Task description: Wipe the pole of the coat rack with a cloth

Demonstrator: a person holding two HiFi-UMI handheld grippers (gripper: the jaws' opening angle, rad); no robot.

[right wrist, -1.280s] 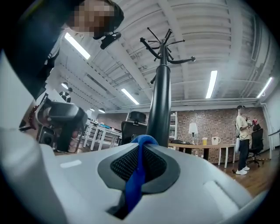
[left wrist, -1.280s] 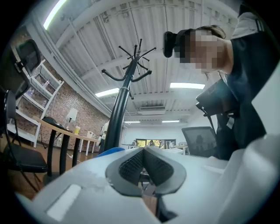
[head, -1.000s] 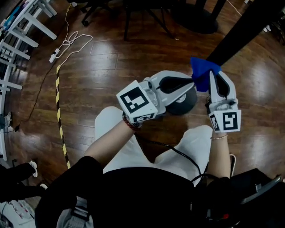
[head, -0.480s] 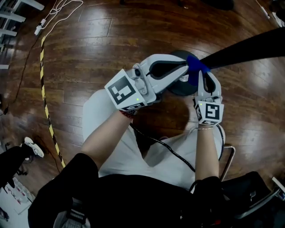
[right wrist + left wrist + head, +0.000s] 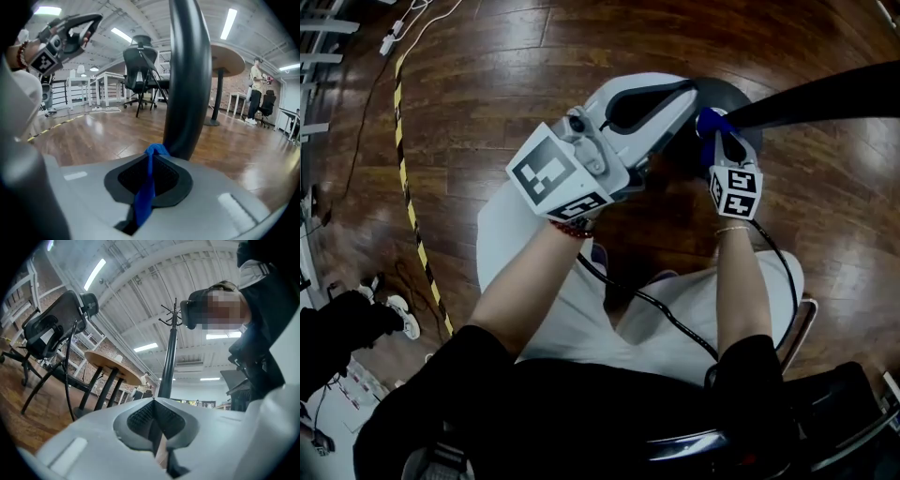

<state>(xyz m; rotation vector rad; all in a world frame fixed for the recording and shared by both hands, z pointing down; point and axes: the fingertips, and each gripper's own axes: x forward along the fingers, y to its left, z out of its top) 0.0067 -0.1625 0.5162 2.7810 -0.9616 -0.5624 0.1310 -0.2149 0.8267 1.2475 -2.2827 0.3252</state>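
Pinches the blue cloth point(image 5: 144, 197) hard in the right gripper point(image 5: 152, 157), jaws squeezed together with only the fabric between them, and shoves the bunched tip of that cloth up against the black pole point(image 5: 187, 84) at 12 o'clock of the jaws, touching it low down near the floor. From the head view, finds the right gripper point(image 5: 719, 131) at 1 o'clock, blue cloth point(image 5: 710, 122) poking out at its nose, right against the black pole point(image 5: 825, 96) at the junction with the round dark base point(image 5: 741, 92); tracks the pole away from there toward 3 o'clock and out of frame. Reaches the left gripper point(image 5: 682, 89) in from 9 o'clock of the base, nose just beside the pole's foot, contact too close to call. Shows, in the left gripper view, the left gripper point(image 5: 153, 401) with jaws pressed together and nothing clamped, the black pole point(image 5: 169, 357) rising beyond the tips at 12 o'clock up to its hooks point(image 5: 174, 317). Sits with white-trousered knees point(image 5: 572, 309) over a wooden floor point(image 5: 469, 103), a black cable point(image 5: 656, 305) across the lap and yellow-black tape point(image 5: 408, 187) at 9 o'clock. Catches, in the right gripper view, a round table point(image 5: 225, 58) at 2 o'clock and an office chair point(image 5: 140, 61) at 11 o'clock, both well behind the pole
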